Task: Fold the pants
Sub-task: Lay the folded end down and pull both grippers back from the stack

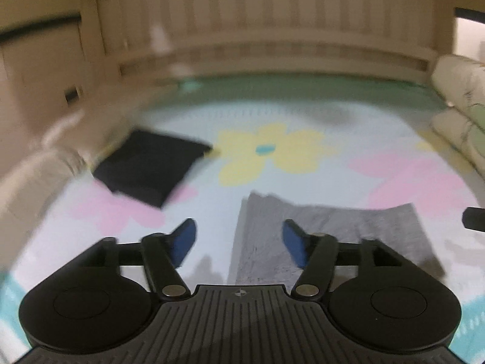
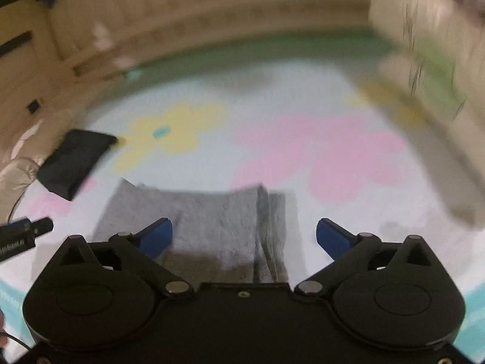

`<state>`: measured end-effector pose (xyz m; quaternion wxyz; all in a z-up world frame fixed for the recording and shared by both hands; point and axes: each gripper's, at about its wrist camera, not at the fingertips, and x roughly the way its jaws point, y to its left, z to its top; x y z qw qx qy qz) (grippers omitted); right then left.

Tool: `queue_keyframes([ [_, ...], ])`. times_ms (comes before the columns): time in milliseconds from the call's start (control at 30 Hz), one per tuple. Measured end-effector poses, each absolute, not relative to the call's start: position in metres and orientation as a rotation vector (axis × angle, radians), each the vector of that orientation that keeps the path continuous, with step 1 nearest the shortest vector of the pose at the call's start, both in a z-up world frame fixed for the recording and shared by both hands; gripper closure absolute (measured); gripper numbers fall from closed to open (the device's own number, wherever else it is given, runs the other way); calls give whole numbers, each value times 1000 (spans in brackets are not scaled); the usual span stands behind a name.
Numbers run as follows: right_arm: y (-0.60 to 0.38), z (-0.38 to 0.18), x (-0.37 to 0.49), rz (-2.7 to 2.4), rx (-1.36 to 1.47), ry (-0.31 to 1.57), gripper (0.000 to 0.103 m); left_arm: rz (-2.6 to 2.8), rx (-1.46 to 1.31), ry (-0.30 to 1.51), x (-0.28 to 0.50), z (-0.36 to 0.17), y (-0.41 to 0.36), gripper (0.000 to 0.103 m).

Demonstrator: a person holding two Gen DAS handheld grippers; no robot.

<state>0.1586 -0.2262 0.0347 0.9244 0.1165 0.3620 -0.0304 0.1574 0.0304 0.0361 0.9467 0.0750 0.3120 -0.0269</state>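
Note:
Grey pants lie folded into a flat rectangle on the flowered bed sheet. They also show in the right wrist view, with stacked folded edges on their right side. My left gripper is open and empty, above the pants' left edge. My right gripper is open wide and empty, above the pants' near edge. Both views are blurred by motion.
A folded black garment lies on the sheet to the far left; it also shows in the right wrist view. Cream pillows lie at the right. A wooden headboard stands behind. The left gripper's tip shows at the right view's left edge.

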Motion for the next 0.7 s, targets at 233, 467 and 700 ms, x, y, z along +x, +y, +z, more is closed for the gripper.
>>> queue_keyframes([
  [233, -186, 87, 99, -165, 85, 683, 1, -80, 188, 570, 81, 78, 18, 25],
  [467, -167, 80, 60, -148, 122, 737, 1, -67, 183, 605, 43, 65, 28, 25],
  [700, -168, 65, 36, -166, 146, 760, 1, -41, 133, 681, 36, 41, 39, 25],
])
